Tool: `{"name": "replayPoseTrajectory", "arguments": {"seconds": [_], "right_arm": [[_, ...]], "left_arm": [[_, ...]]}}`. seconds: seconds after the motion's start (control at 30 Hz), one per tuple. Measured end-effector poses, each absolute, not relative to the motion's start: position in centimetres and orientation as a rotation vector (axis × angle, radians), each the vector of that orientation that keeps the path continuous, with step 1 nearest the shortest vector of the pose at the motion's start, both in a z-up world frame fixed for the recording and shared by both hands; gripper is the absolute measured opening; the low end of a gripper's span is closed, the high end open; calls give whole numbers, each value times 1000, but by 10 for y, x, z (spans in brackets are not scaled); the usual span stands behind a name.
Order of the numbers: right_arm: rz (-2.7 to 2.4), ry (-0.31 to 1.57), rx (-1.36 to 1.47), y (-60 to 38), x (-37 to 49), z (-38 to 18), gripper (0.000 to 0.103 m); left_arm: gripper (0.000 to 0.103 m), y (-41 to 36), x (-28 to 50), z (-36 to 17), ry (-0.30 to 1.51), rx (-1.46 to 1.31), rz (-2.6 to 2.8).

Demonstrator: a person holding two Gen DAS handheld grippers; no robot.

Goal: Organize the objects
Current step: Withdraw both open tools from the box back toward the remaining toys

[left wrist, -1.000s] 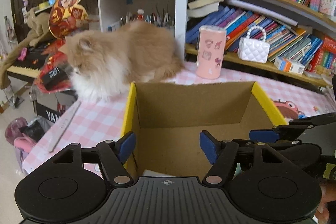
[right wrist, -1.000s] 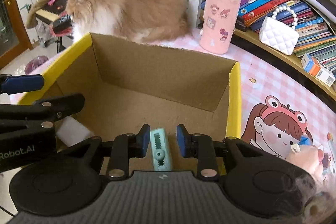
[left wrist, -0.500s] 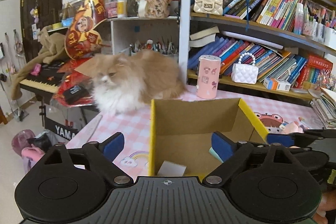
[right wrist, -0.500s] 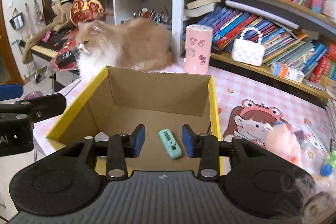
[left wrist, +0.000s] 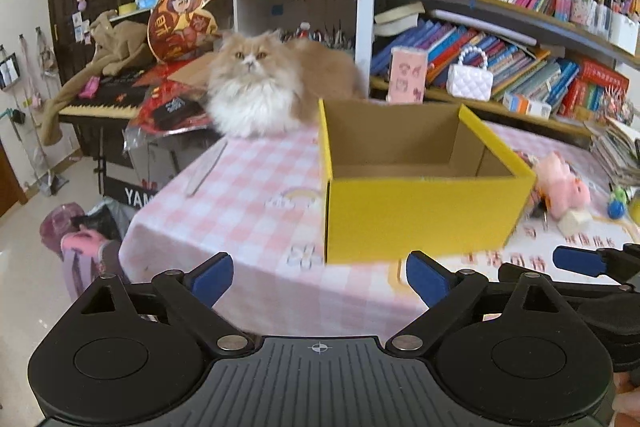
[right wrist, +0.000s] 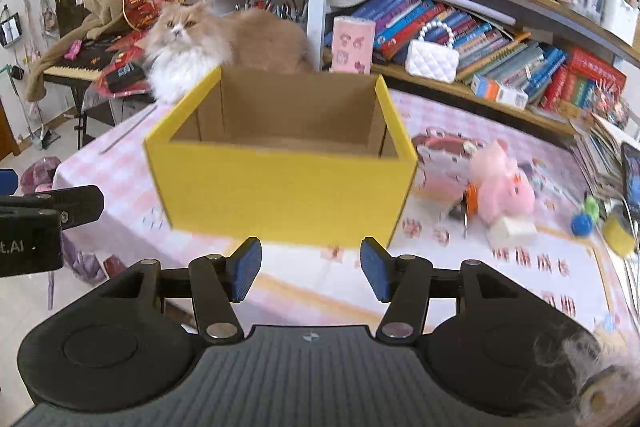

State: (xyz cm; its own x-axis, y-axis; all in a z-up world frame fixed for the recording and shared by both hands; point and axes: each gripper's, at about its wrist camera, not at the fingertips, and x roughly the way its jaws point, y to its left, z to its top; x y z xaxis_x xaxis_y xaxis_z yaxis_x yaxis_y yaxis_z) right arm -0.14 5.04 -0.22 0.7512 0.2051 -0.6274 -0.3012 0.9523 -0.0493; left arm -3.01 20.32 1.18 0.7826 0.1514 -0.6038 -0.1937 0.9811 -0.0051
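Left wrist view is showing the left tongs [left wrist: 318, 279] hanging wide apart and gripping nothing, out in front of the near edge of the worktop [left wrist: 248, 187] with its pink checked cloth. A yellow box [left wrist: 424, 215] is sitting on the cloth just beyond them, open at the top, its brown inside showing; from this low angle its floor is hidden, so I cannot tell what is lying in it. A fluffy ginger-and-white cat [left wrist: 260, 87] is crouching on the worktop behind the box's left corner, facing the camera. A ruler [left wrist: 206, 169] is lying near the left edge of the cloth. To the right of the box a pink plush toy [left wrist: 560, 187] is lying on the worktop.

From the right wrist, the right tongs [right wrist: 310, 269] are also standing well apart with nothing between them, just short of the box [right wrist: 280, 195] and centred on its near wall. The plush toy [right wrist: 502, 183] is resting to the right of the box, with a small white block [right wrist: 512, 229] touching its near side. A pink tin [right wrist: 352, 45] is standing behind the box, beside a white quilted purse [right wrist: 432, 61] on the bookshelf [right wrist: 460, 89].
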Motion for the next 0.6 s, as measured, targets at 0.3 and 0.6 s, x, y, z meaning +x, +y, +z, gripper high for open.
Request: {"name": "replayPoseTrajectory", "arguments": {"seconds": [0.3, 0.6], "right_arm": [[232, 703, -106, 35, -45, -13, 55], [140, 715, -84, 15, -74, -19, 57]], "left_arm": [[95, 189, -62, 4, 667, -25, 147], [95, 179, -81, -3, 682, -16, 114]]}}
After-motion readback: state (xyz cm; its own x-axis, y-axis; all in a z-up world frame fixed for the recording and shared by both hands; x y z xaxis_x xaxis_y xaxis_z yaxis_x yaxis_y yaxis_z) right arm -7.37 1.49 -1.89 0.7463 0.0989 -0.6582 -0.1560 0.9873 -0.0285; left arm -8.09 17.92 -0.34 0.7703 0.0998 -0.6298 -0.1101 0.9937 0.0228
